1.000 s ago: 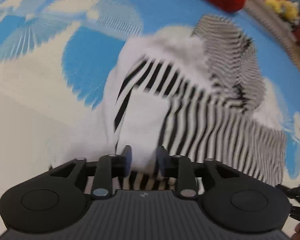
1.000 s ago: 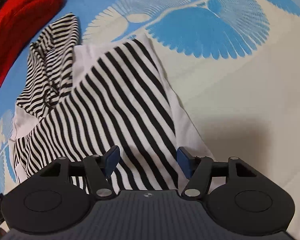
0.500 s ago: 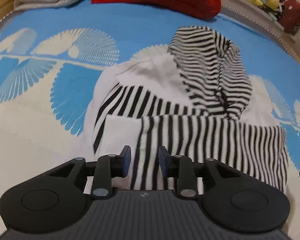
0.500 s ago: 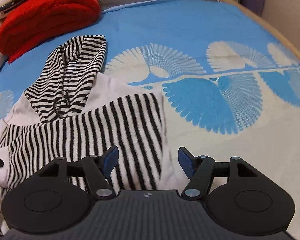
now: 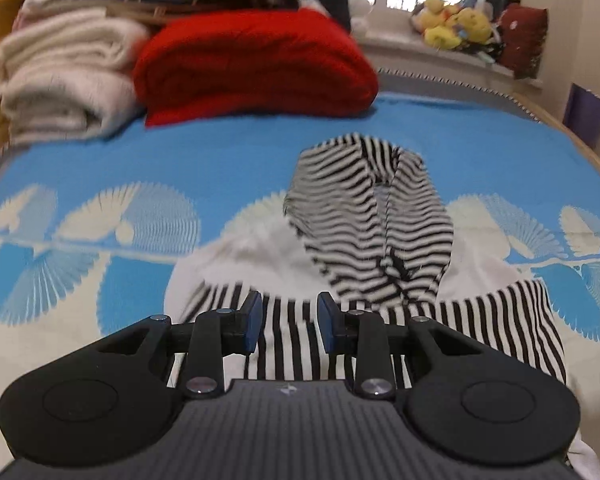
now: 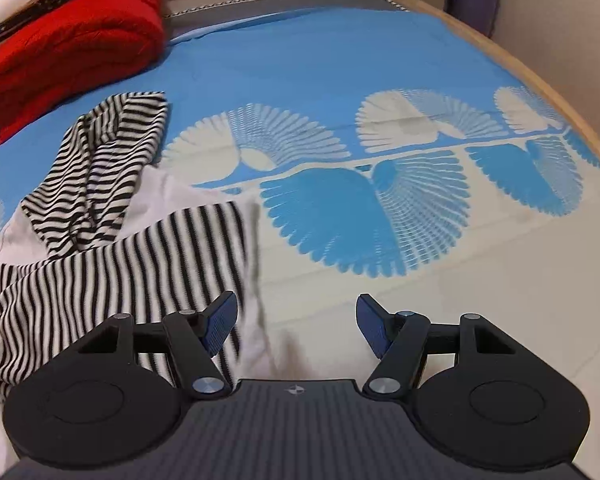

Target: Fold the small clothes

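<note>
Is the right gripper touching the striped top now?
Apart. In the right wrist view the right gripper has open jaws with only bedsheet between them; the striped top lies below and left of the left pad, gripping nothing.

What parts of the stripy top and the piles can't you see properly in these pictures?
- Stripy top, left wrist view: its near edge is hidden behind the left gripper.
- Right wrist view: its left part is cut off by the picture's edge, and its stripes are blurred.
- Red blanket, right wrist view: cut off at the left edge.
- Yellow toys, left wrist view: too small and blurry.
</note>
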Available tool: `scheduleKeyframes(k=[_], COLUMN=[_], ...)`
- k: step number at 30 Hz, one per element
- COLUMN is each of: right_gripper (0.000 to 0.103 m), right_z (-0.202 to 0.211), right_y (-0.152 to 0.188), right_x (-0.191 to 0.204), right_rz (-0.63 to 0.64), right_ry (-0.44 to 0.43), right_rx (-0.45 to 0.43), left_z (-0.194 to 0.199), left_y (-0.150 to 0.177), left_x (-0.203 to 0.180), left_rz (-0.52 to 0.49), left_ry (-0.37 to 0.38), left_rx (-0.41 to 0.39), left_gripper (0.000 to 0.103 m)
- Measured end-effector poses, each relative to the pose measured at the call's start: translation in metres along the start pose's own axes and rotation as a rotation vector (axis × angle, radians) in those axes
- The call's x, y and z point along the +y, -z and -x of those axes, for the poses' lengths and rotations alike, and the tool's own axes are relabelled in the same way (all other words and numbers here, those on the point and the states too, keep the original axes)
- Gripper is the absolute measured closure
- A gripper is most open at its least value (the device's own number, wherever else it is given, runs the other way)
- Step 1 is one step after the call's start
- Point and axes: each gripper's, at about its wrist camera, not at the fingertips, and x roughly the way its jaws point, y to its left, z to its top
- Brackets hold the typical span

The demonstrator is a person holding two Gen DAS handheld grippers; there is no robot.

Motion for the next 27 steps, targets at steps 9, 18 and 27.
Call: scheduleKeyframes(k=[9,18,27], right_gripper=[0.035,0.035,0.035], right_z=[-0.001,-0.017,-0.030], right_y=[-0.005,-0.002,0.005], right_x=[-0.007,-0.002,0.000], right_rz=[0.016,0.047,0.124], right_ry=[-0.005,0.002,0.046], right_rx=[-0.004,0.033,0.053], left_z=[-0.048,-0.197,-0.313], left_y=[-0.067,-0.140,-0.194], left_x=[0.007,0.011,0.017], left_rz=[0.011,0.046,0.235], left_ry=[0.010,0.085,0.113], left_rx=[-0.013,0.078,0.080], left_gripper=[0.090,0.090,0.064])
